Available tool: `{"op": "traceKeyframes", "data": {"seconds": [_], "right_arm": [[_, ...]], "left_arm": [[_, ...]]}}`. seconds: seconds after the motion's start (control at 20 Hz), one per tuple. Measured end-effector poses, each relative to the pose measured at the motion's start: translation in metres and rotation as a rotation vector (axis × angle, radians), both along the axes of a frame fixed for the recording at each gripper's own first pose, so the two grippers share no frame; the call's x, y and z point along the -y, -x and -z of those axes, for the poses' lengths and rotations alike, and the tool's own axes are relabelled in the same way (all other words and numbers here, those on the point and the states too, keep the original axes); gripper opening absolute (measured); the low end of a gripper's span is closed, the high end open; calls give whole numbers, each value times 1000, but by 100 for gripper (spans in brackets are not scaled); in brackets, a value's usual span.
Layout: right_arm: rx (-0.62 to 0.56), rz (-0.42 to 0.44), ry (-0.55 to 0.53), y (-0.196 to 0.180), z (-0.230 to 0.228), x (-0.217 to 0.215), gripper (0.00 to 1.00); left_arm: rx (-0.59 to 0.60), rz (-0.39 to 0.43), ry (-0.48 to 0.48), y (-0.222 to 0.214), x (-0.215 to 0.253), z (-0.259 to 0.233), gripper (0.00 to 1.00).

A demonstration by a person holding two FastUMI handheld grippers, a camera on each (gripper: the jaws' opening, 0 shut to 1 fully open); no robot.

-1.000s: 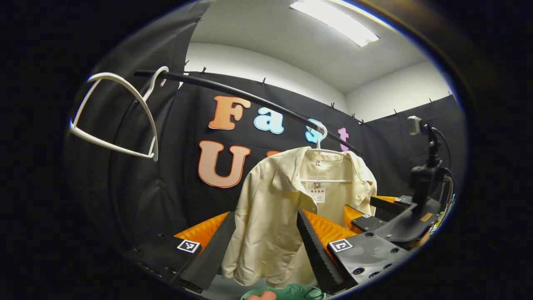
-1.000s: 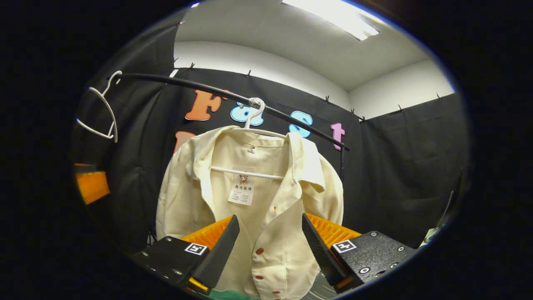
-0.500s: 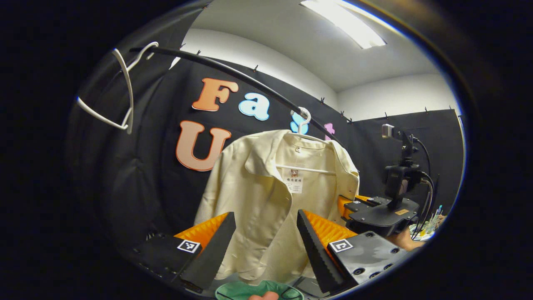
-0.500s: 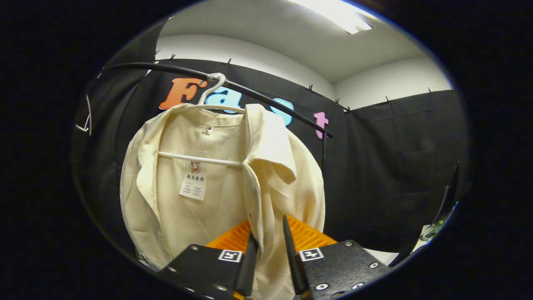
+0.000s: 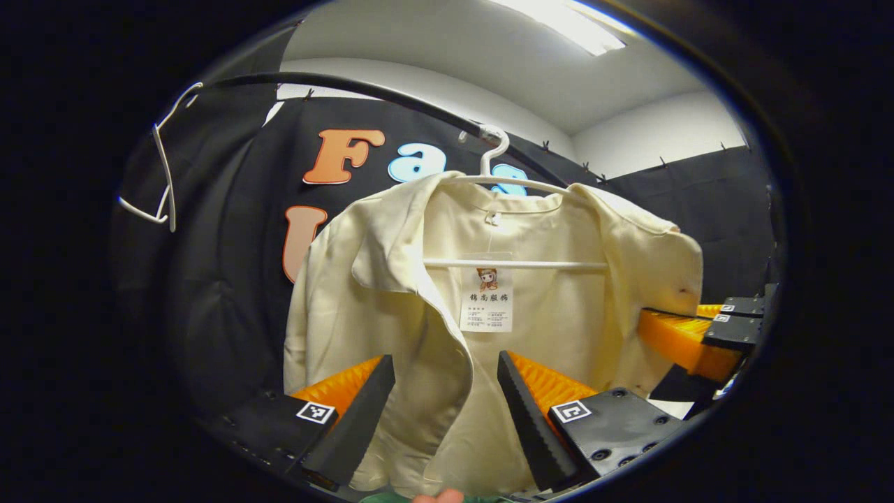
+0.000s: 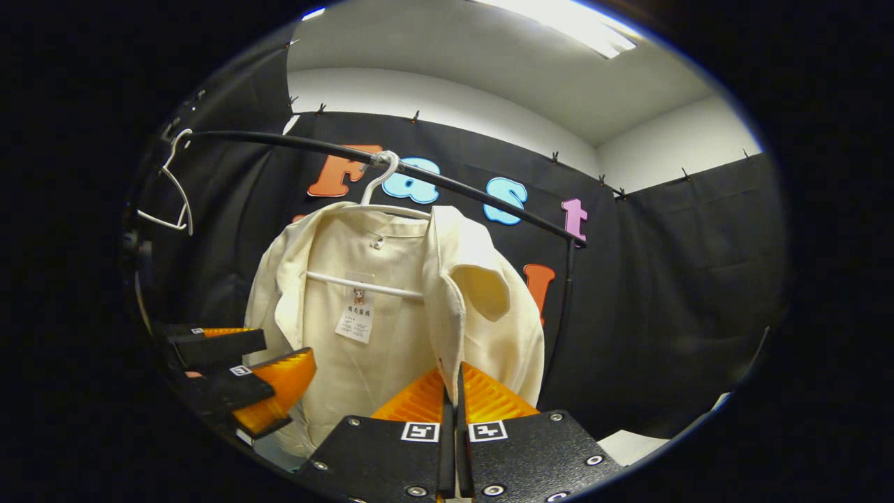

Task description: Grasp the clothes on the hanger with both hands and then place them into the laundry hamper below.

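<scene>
A cream shirt (image 5: 419, 307) hangs open-fronted on a white hanger (image 5: 513, 264), whose hook rides on a black rail (image 5: 363, 87) in front of the black cloth wall. A paper tag (image 5: 487, 299) hangs from the hanger's crossbar, inside the shirt's back panel.

Left gripper (image 5: 445, 409): jaws released, set wide apart at the bottom of the left gripper view. The shirt's left front edge falls between the two fingers (contact with either finger cannot be told). In the right gripper view this gripper (image 6: 237, 374) stands at the left, near the shirt's lower left side.

Right gripper (image 6: 452, 419): jaws clenched on the shirt's right front edge, both fingers pressed together with the cloth (image 6: 447, 328) pinched in between. In the left gripper view this gripper (image 5: 653, 327) enters from the right and meets the shirt's right panel, which is pulled out to that side.

A second, bare white hanger (image 5: 162, 178) hangs on the rail's far left end. A ceiling light (image 5: 559, 24) glows above.
</scene>
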State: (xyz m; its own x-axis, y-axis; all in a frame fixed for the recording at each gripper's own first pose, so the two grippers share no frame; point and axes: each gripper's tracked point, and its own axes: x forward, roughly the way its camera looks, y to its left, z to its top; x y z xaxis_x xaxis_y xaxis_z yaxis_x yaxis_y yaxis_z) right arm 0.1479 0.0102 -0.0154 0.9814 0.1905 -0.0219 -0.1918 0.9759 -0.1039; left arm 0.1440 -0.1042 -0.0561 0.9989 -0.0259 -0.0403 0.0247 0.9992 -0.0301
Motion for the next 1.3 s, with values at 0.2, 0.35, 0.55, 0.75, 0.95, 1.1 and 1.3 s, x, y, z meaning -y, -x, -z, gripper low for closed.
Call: {"op": "traceKeyframes", "data": {"seconds": [0.2, 0.35, 0.55, 0.75, 0.95, 1.1, 1.3], "right_arm": [[-2, 19, -21, -2, -3, -1, 1], [-8, 76, -17, 0, -8, 2, 1], [12, 191, 13, -5, -18, 13, 2], [34, 280, 29, 1, -26, 20, 2], [34, 247, 46, 5, -31, 10, 1], [39, 192, 21, 17, -34, 1, 0], [127, 215, 39, 24, -59, 20, 0]], "left_arm": [[8, -49, -35, -36, -23, 13, 97], [13, -70, -78, -53, -56, 14, 98], [46, -32, -105, -61, -91, 6, 54], [49, 37, -45, -44, -115, -6, 17], [58, 19, -72, -25, -137, -31, 11], [81, 36, -72, -5, -132, -49, 8], [135, -77, -154, 6, -159, -78, 8]]}}
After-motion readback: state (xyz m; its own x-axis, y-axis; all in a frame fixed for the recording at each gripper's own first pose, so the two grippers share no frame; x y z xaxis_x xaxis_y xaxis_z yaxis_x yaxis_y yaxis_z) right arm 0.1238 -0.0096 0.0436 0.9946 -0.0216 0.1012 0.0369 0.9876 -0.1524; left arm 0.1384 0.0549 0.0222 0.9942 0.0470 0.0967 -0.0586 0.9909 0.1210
